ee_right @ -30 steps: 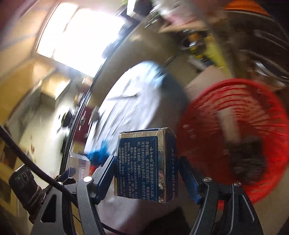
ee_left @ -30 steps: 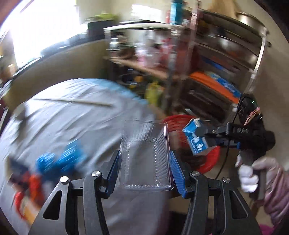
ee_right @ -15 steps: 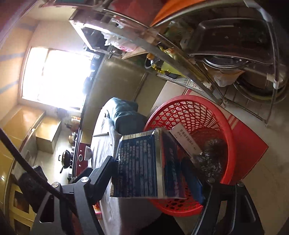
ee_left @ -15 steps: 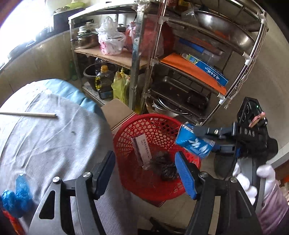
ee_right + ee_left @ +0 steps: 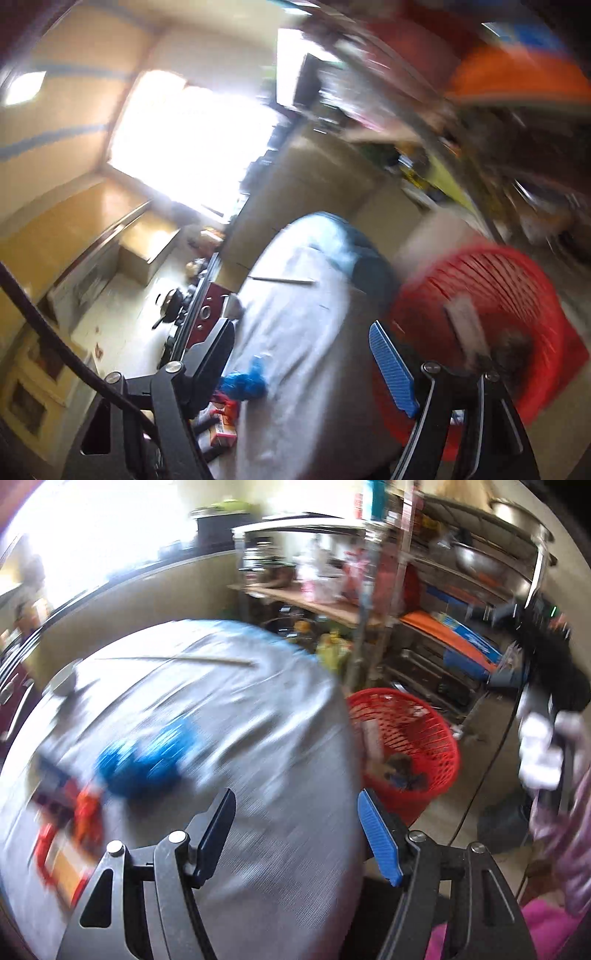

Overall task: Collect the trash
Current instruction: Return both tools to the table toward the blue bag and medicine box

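Note:
My left gripper point(image 5: 297, 797) stands open and empty over the grey-clothed table point(image 5: 258, 867), near its right edge. A crumpled blue wrapper point(image 5: 140, 760) lies on the cloth ahead to the left, with red and orange packets point(image 5: 66, 834) beyond it at the left edge. The red trash basket point(image 5: 439, 734) sits on the floor right of the table, holding a white card and dark scraps. My right gripper point(image 5: 300, 326) is open and empty too. It hangs between the table point(image 5: 314, 369) and the basket point(image 5: 517, 295), with the blue wrapper point(image 5: 243, 384) low on the left.
A thin stick point(image 5: 173, 660) lies across the far side of the table. A metal rack point(image 5: 436, 635) full of pans, bottles and bags stands behind the basket. A white-gloved hand point(image 5: 539, 746) holds the other gripper at the right. A stove point(image 5: 207, 306) flanks the table's left.
The clear plastic tray has left my left gripper and the blue carton has left my right; both jaws stand wider. The left view has swung from the basket back over the table.

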`<state>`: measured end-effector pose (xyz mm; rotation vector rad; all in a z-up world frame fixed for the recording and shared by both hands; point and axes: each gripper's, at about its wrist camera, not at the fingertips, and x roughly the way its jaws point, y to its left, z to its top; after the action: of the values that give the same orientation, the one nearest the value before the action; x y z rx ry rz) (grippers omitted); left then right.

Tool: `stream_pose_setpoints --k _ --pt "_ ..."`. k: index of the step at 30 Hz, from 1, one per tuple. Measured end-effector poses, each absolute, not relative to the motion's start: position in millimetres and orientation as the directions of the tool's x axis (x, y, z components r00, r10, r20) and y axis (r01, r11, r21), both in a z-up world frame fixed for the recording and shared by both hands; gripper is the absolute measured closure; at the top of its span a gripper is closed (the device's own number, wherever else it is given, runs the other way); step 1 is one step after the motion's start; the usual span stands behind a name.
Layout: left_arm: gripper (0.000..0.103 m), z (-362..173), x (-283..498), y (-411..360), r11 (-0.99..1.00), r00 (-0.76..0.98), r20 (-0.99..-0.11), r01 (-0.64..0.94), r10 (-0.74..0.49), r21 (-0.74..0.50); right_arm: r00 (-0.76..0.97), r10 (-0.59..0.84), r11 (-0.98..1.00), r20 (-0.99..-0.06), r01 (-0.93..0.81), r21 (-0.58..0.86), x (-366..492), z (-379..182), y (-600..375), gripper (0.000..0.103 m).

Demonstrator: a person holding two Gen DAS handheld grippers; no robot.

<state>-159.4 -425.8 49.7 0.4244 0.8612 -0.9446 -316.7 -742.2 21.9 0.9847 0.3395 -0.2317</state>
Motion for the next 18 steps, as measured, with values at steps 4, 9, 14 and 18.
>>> stream_pose_setpoints --k 4,9,14,18 --pt "0.033 63.2 -151.6 -353.7 0.681 0.456 -0.75 0.733 -0.479 0.011 0.952 -0.105 0.78 -0.288 0.259 0.569 -279.1 99.5 -691.8 0.024" --pt "0.026 78.6 -127.3 -260.3 0.852 0.599 -0.694 0.522 -0.399 -0.039 0.986 -0.127 0.916 -0.105 0.157 0.369 -241.0 147.5 -620.5 0.0" --pt "0.026 63.3 -99.2 -200.4 0.934 0.626 -0.723 0.35 -0.293 -0.076 0.827 0.265 0.72 -0.497 0.173 0.672 -144.8 51.2 -599.4 0.0" --pt "0.026 56.0 -89.1 -169.3 0.953 0.624 -0.734 0.285 -0.268 -0.106 0.742 0.349 0.68 -0.573 0.22 0.7 -118.6 14.3 -572.5 0.0"
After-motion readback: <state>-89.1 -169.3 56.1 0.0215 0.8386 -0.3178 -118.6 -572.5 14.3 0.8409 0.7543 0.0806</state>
